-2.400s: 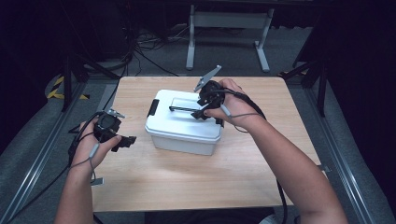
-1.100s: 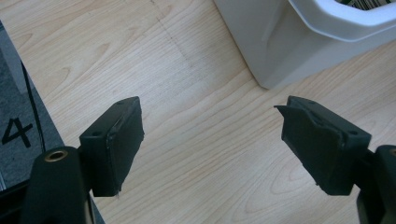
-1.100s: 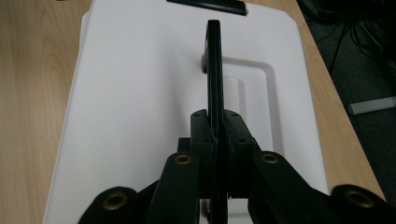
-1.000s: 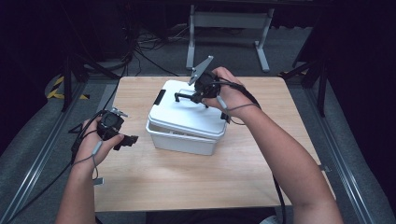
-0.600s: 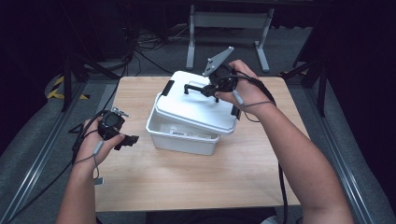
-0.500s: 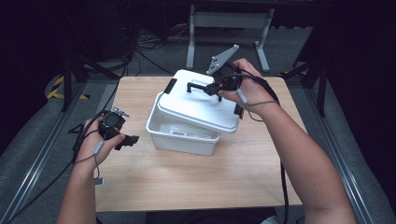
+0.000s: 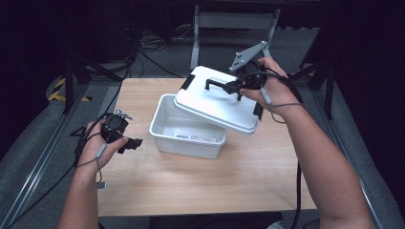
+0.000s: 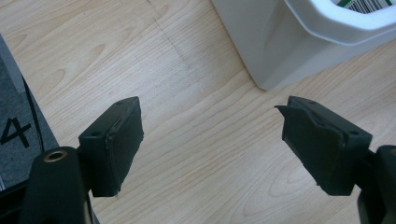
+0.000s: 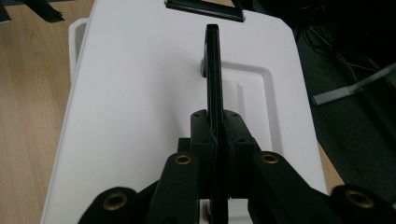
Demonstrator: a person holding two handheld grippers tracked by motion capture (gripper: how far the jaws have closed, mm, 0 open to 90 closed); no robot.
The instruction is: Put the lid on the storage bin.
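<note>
Right hand-held gripper [image 7: 237, 87]: upper right of the high view, jaws clamped on the lid's black handle [image 7: 220, 85]; in the right gripper view the handle [image 9: 213, 79] runs edge-on between the two closed pads.
Lid [image 7: 217, 100]: white, rectangular, held off the bin and tilted, its left end higher and farther up the frame, its near right corner hanging over the bin's right end; a black latch [image 7: 188, 81] shows at its upper left edge and another at its right end.
Lid in the right gripper view [image 9: 140, 93]: stretches away from the camera, a shallow recessed panel under the handle, a black latch [image 9: 204, 10] at the top edge of the frame.
Storage bin [image 7: 186, 128]: white plastic, open, stands on the desk at the middle of the high view; a small label lies on its floor; its right part is hidden under the lid.
Left hand-held gripper [image 7: 128, 143]: lower left of the high view, well left of the bin, over bare wood; jaws spread wide with nothing between them.
Left gripper view: the two black pads stand far apart over the wood grain, the bin's corner [image 8: 289, 42] at the upper right of the frame.
Desk [image 7: 205, 181]: light wooden top, bare in front of the bin.
</note>
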